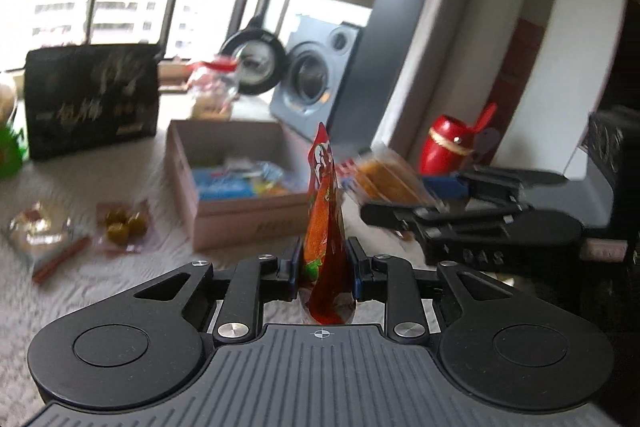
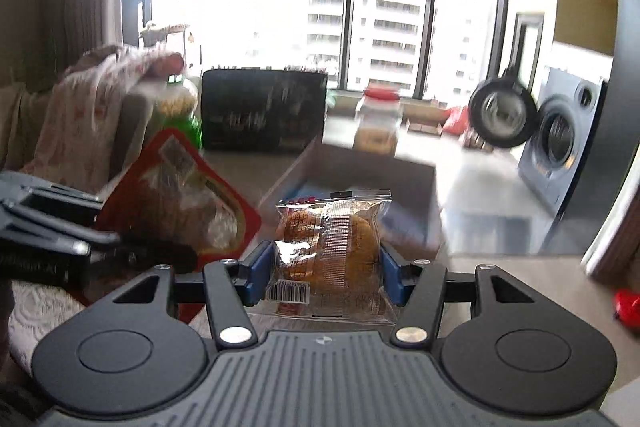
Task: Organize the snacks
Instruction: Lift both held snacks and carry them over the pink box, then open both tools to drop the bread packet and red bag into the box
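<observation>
Carrying is the step: left claw pinches a red pouch edge-on, right claw clamps a clear biscuit pack. Best keep both level over the cardboard box ahead. White textured bench; bright window beyond.

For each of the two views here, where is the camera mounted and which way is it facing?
Left wrist: sits on the left tongs, facing the window, table and cardboard box; its pads pinch a red snack pouch; the right tongs show at right.
Right wrist: sits on the right tongs, facing the window; its pads clamp a clear cookie pack; the left tongs and a patterned sleeve show at left.
Shared: box, both snacks, black gift box, washing machine.
</observation>
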{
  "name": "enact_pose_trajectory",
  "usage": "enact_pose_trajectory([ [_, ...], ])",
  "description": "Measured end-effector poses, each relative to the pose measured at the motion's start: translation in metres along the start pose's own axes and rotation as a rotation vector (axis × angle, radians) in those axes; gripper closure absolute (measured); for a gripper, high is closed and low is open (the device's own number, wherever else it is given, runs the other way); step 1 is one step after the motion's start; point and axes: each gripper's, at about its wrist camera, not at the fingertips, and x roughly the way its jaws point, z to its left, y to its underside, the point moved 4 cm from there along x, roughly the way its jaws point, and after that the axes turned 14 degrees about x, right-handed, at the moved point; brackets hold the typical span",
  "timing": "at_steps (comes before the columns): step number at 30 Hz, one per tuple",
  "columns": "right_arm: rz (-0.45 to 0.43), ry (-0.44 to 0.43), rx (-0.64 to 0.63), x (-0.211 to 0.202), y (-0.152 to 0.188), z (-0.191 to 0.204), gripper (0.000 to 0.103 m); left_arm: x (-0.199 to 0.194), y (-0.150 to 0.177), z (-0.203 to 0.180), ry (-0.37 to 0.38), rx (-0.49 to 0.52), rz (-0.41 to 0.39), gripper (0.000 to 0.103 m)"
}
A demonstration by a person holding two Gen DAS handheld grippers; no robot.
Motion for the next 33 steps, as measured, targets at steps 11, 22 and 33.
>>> enact_pose_trajectory([
  [11, -0.058, 0.021, -0.009, -0.004, -0.05, -0.004, 0.047, -0.006, -0.048, 0.011, 0.034, -0.017, -0.139, 0.076],
  [22, 0.024, 0.156, 0.072, 0.114, -0.097, -0.059, 0.047, 0.155, -0.084, 0.129, 0.217, -0.414, -0.112, 0.076],
  [33, 0.129, 0.121, 0.156, 0.196, -0.075, -0.069, 0.045, 0.195, -0.046, 0.193, 0.027, -0.404, 0.014, 0.061],
])
